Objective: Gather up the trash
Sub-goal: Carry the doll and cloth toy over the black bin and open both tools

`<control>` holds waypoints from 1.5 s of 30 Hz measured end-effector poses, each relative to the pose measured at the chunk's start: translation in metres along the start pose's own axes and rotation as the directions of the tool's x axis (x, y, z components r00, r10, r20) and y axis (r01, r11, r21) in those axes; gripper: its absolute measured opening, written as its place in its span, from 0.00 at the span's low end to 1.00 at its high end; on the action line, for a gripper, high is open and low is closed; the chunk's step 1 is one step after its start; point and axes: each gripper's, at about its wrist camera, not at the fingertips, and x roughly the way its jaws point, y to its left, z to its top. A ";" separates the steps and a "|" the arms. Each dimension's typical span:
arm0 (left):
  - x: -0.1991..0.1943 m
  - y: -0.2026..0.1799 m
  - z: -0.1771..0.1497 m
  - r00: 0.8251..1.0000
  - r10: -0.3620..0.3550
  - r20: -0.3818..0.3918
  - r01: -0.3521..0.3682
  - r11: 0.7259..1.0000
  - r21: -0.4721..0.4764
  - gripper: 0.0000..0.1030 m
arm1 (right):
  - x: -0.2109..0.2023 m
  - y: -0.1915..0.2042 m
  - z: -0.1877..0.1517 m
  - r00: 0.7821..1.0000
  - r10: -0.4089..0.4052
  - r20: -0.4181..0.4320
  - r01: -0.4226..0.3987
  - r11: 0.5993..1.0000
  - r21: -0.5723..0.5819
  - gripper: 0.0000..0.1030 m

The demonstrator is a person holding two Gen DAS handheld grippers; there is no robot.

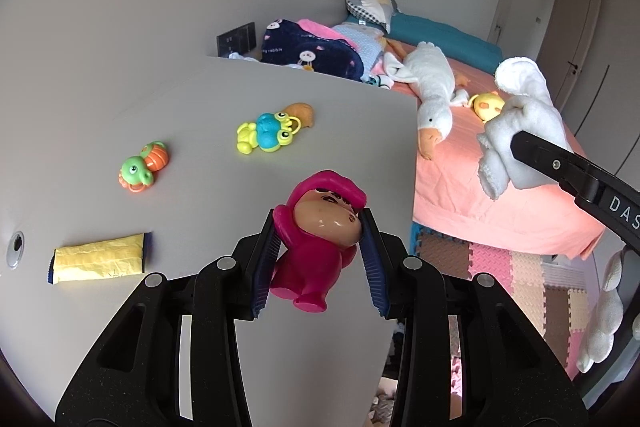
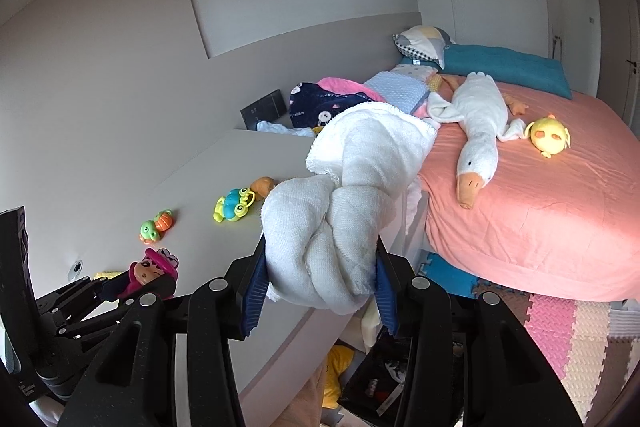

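Note:
My left gripper (image 1: 320,239) is shut on a magenta cartoon figurine (image 1: 320,239) and holds it above the grey table (image 1: 280,99); both also show in the right wrist view (image 2: 150,271). My right gripper (image 2: 320,279) is shut on a knotted white cloth (image 2: 352,203), held above the table's right edge; the cloth also shows in the left wrist view (image 1: 516,131). A crumpled yellow wrapper (image 1: 100,258) lies on the table at the left. A frog toy (image 1: 264,133) and a green-orange toy (image 1: 143,167) lie further back.
A bed with a pink sheet (image 2: 540,211) stands to the right, with a plush goose (image 2: 478,131), a yellow plush (image 2: 549,135) and pillows. Foam floor mats (image 2: 560,323) lie below. A dark bin with items (image 2: 384,383) sits under the table edge.

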 end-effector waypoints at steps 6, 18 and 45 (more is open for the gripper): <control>0.000 -0.031 0.000 1.000 -0.029 -0.002 0.030 0.999 0.042 0.38 | -0.014 -0.023 -0.002 1.000 -0.024 0.006 0.024 0.999 0.024 0.46; 0.006 -0.092 -0.003 0.995 -0.096 -0.028 0.099 0.986 0.132 0.38 | -0.030 -0.068 -0.007 0.996 -0.091 0.007 0.090 0.993 0.072 0.47; 0.025 -0.182 -0.014 0.972 -0.207 -0.109 0.230 0.934 0.275 0.38 | -0.042 -0.140 -0.018 0.978 -0.205 -0.031 0.207 0.964 0.164 0.47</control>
